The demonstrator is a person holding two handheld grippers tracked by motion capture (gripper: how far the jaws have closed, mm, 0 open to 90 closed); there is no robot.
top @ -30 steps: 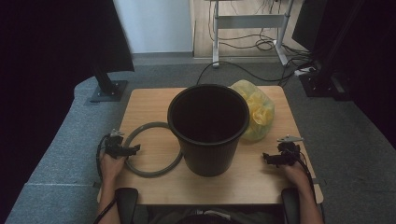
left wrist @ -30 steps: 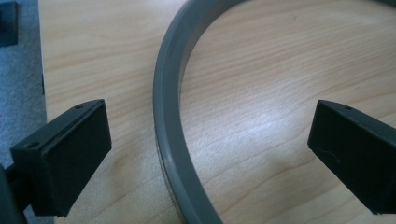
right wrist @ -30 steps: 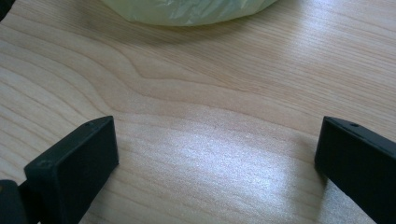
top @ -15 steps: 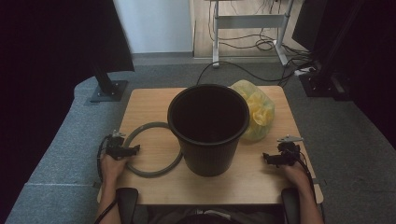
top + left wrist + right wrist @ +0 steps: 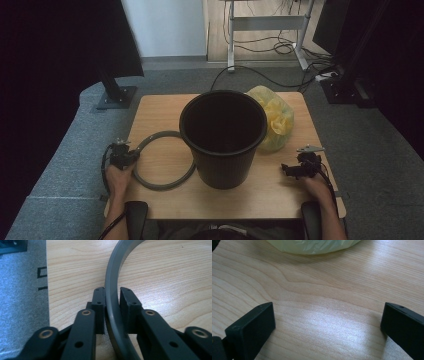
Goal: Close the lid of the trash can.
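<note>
A grey ring (image 5: 162, 184) lies flat on the wooden table (image 5: 155, 110), left of a black bucket (image 5: 222, 145). My left gripper (image 5: 125, 156) sits at the ring's left side. In the left gripper view its jaws have just been closing, and the left gripper (image 5: 111, 293) now clamps the ring's band (image 5: 111, 277) between both pads. My right gripper (image 5: 287, 169) rests near the table's front right, jaws wide apart. In the right gripper view the right gripper (image 5: 328, 317) has only bare wood between its jaws.
A yellow plastic bag (image 5: 277, 122) leans against the bucket's right rear, and the bag's lower edge (image 5: 312, 246) lies ahead of the right jaws. Grey carpet surrounds the table. A black stand base (image 5: 116, 97) sits on the floor at the back left.
The left gripper's jaws have drawn together on the ring. Neither hand has shifted, and the ring, bucket and bag lie where they were.
</note>
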